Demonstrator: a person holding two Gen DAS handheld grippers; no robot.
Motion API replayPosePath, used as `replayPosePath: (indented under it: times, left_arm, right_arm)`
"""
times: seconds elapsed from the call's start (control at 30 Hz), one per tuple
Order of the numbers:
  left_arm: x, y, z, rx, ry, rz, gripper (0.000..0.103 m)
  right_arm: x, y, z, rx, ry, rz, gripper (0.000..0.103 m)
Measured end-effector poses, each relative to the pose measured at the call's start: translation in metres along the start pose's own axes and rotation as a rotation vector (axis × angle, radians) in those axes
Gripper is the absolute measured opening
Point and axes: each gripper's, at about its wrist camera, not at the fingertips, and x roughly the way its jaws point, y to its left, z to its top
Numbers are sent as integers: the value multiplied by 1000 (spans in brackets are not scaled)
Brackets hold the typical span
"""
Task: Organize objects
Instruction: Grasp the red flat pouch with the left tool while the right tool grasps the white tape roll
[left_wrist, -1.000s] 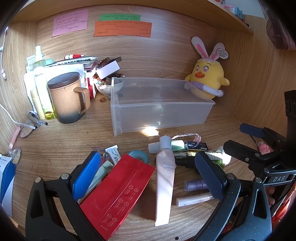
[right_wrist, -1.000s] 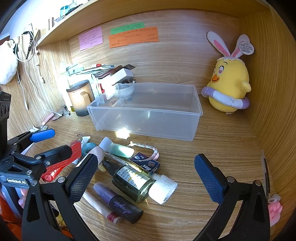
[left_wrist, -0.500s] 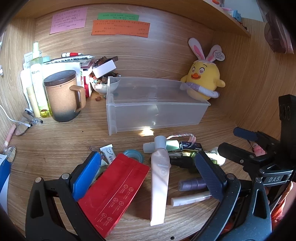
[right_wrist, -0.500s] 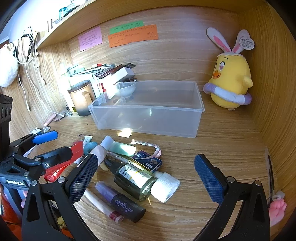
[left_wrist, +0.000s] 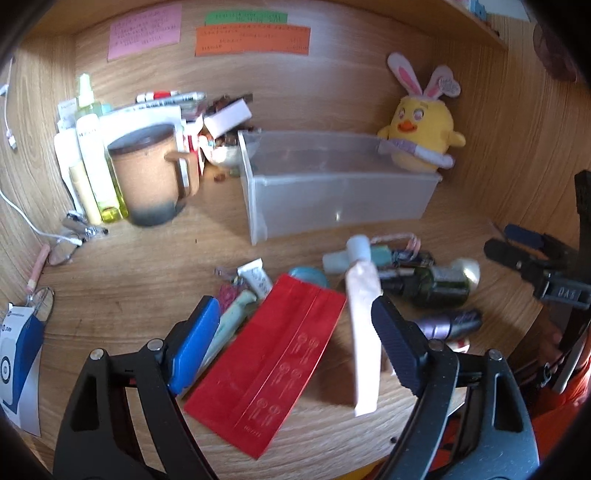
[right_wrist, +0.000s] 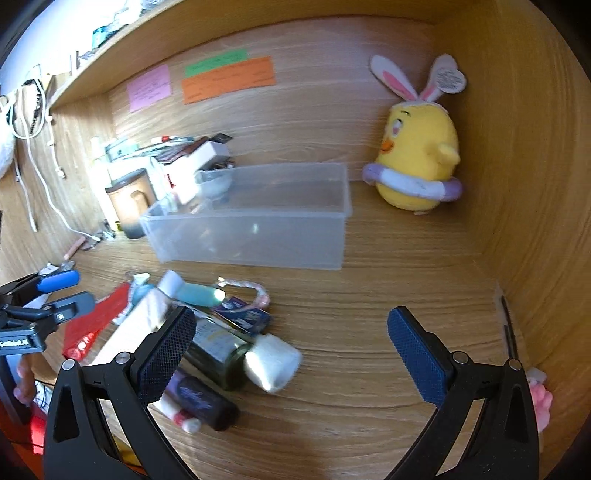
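A clear plastic bin (left_wrist: 343, 199) (right_wrist: 255, 225) stands empty on the wooden desk. In front of it lies a pile: a red flat packet (left_wrist: 273, 362), a long pale pink tube (left_wrist: 364, 332), a dark green bottle with a white cap (left_wrist: 432, 284) (right_wrist: 221, 350), a dark purple tube (left_wrist: 450, 325) (right_wrist: 199, 400) and a small blue box (right_wrist: 243, 315). My left gripper (left_wrist: 295, 347) is open above the red packet and pink tube. My right gripper (right_wrist: 291, 347) is open, with the green bottle's cap between its fingers.
A brown lidded mug (left_wrist: 147, 177), lotion bottles (left_wrist: 92, 162), a bowl of small items (left_wrist: 221, 147) and stacked papers stand at the back left. A yellow plush chick (left_wrist: 421, 136) (right_wrist: 417, 166) sits at the back right. Glasses and cables (left_wrist: 55, 243) lie at the left.
Both grippers have shifted left and tilted; the pile now sits further right in the left view and further left in the right view. Both stay open. No object has moved.
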Motion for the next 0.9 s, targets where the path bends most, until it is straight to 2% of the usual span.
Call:
replayPosePath:
  times: [0.23, 0.37, 0.47, 0.57, 0.67, 0.8, 0.9]
  left_arm:
    - [10, 22, -15, -14, 96, -38, 82]
    - [7, 29, -26, 3, 118, -35, 82]
    - [5, 32, -33, 15, 136, -22, 82]
    - [3, 33, -36, 25, 128, -12, 81]
    - [5, 33, -37, 22, 131, -32, 78]
    - [17, 32, -39, 11, 167, -38, 64]
    - [19, 28, -36, 17, 151, -33, 57]
  right_arm:
    - [7, -7, -13, 20, 55, 5, 95]
    - [9, -6, -17, 31, 74, 19, 92]
    - [15, -2, -20, 26, 97, 24, 85]
    - [18, 1, -23, 31, 106, 35, 81]
    - [19, 3, -24, 37, 109, 41, 76]
    - [21, 3, -25, 33, 122, 37, 66]
    - [22, -2, -26, 52, 130, 40, 62]
